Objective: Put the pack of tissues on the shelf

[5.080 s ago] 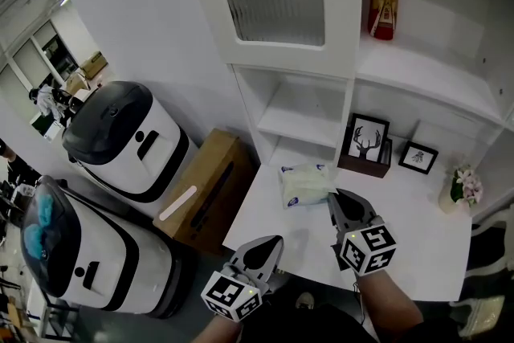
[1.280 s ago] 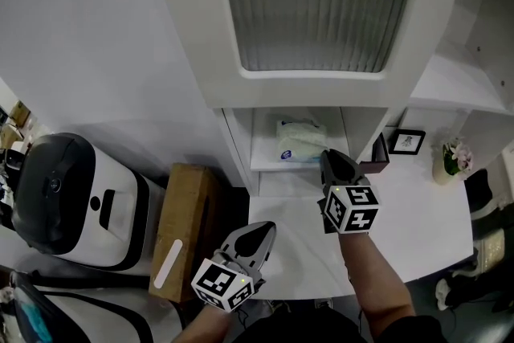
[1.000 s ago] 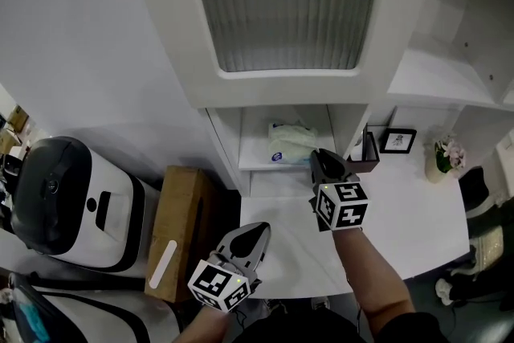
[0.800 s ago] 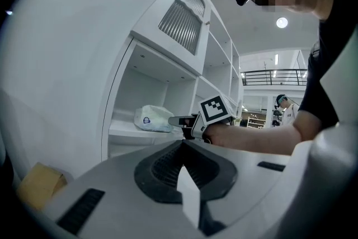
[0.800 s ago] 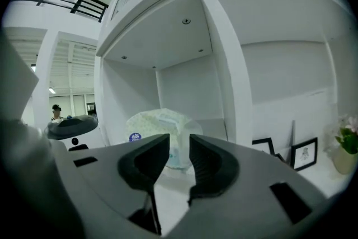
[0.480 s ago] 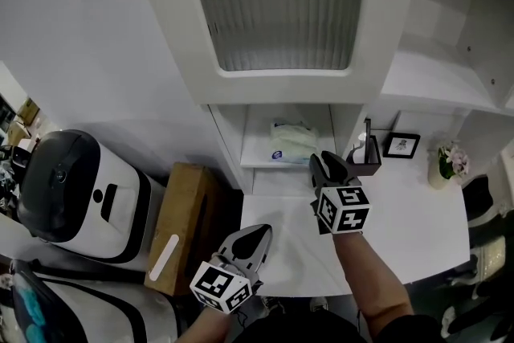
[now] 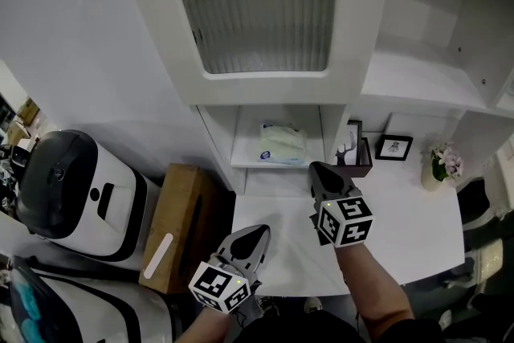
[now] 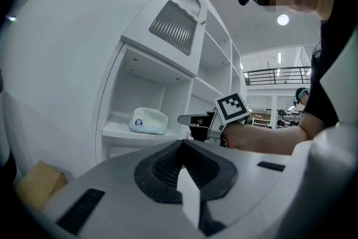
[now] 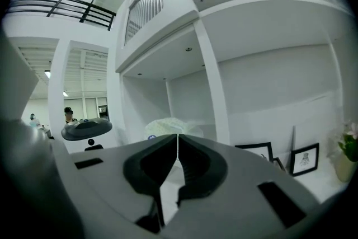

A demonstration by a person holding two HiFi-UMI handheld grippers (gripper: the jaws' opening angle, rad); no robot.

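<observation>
— Pack of tissues (image 7: 282,144): position?
— Lying on the low shelf (image 7: 250,163); soft pale wrapper, round blue label at near end.
— Grippers?
— Left gripper (image 7: 261,230), right gripper (image 7: 314,167): jaws pressed together, nothing between.

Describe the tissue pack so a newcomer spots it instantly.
Under the ribbed cabinet door of the white shelving unit is an open cubby. The tissue pack lies alone on its shelf: soft, pale, crinkled, with a blue round label, unlike the rigid framed pictures to its right.
</observation>
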